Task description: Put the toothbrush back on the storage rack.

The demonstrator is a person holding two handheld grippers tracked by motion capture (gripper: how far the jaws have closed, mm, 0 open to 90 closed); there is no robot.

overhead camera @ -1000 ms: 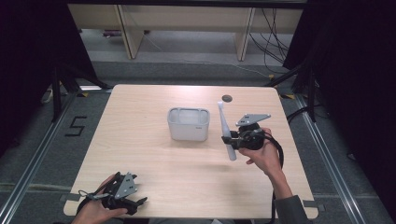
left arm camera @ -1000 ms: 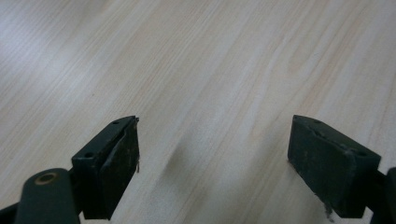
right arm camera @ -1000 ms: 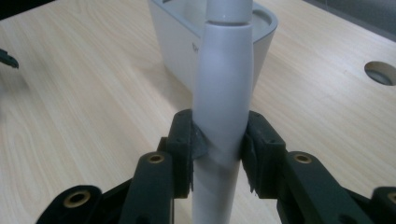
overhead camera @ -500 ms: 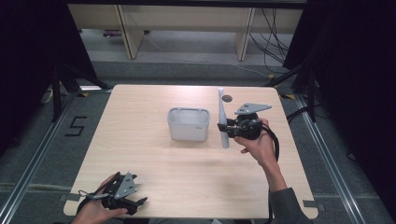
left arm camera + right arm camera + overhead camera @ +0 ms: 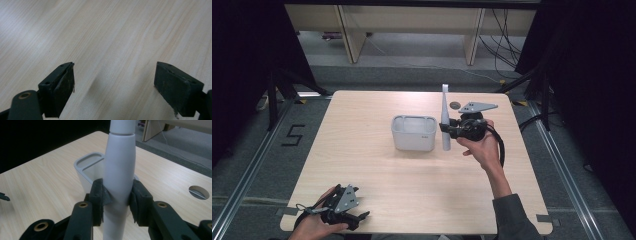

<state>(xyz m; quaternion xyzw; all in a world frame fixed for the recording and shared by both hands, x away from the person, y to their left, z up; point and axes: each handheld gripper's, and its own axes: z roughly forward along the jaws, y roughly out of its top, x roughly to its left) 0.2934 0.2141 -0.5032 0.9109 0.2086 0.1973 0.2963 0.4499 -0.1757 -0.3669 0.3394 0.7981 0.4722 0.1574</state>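
The light wooden bench (image 5: 412,185) carries a grey, open-topped rectangular container (image 5: 413,133) near its middle. Just to the right of the container, the right hand-held gripper (image 5: 446,129) is clamped on a white tapered handle (image 5: 445,117), holding it upright above the bench; in the right gripper view the two jaws press the handle (image 5: 119,182) on both sides, with the container (image 5: 88,168) just behind it. Well away from the container, at the near left corner, the left hand-held gripper (image 5: 362,216) rests low with its jaws spread wide and nothing between them. A small round hole (image 5: 455,105) lies beyond the container.
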